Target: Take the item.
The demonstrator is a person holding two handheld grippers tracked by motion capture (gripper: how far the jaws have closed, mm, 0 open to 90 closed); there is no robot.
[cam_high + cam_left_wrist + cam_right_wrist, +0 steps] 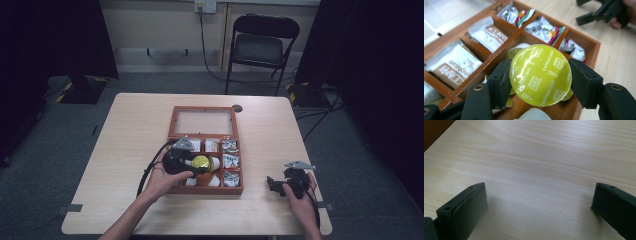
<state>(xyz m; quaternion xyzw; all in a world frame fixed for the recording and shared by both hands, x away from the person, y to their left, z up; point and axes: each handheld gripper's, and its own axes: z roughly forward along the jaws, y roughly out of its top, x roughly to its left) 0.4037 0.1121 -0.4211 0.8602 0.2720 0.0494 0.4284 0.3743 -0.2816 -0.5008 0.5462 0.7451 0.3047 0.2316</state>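
Two grippers: left gripper (540, 77) fingers pinch a capsule (540, 74) over the box (176, 116); right gripper (539, 207) fingers spread.

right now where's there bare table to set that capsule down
Bare table lies left of the wooden box, and between the box and the right gripper, whose open jaws sit over plain wood. The box is crowded: sachets and capsules fill its compartments, and the left gripper holds the yellow capsule above them.
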